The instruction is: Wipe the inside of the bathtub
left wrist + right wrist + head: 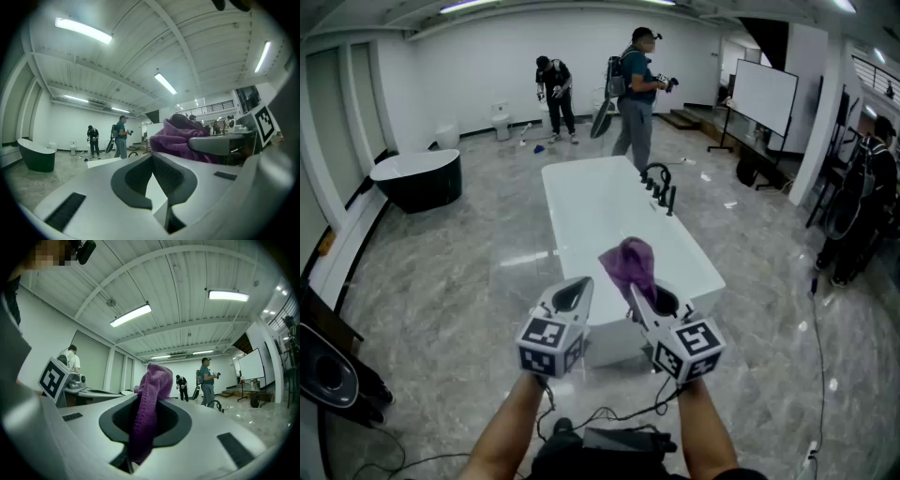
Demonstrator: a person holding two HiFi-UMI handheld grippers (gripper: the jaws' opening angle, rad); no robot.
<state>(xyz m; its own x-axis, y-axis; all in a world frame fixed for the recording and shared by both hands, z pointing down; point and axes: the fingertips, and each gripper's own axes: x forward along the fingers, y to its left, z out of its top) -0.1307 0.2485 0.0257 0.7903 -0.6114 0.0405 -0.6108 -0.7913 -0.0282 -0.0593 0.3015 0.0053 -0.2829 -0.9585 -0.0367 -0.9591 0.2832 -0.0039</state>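
Pinching a purple cloth, the right gripper has its jaws clamped on the fabric, and a rounded bunch of it stands up past the tips. The left gripper is just beside it, its jaws brought together with nothing between them. Beyond both tools lies the white bathtub, set lengthwise away from the person with its near end just past the tips. A black faucet is mounted on its right rim. The cloth looks to be in the air above that near end and touching nothing, so wiping seems not yet begun. To do it well, the right gripper should probably tip forward and down over the near rim until the bunched fabric, not the hard jaw tips, presses on the inner wall. Long overlapping strokes along the basin would then suit, kept clear of the faucet. Little cloth hangs free, so the pressing angle matters, and the jaws could scrape the enamel if held too steeply. Both bare forearms, the left forearm and the right forearm, reach forward from the bottom of the head view, close and roughly parallel. The grippers are held level or slightly raised, judging by the ceiling that fills both gripper views. Their marker cubes face back toward the head camera.
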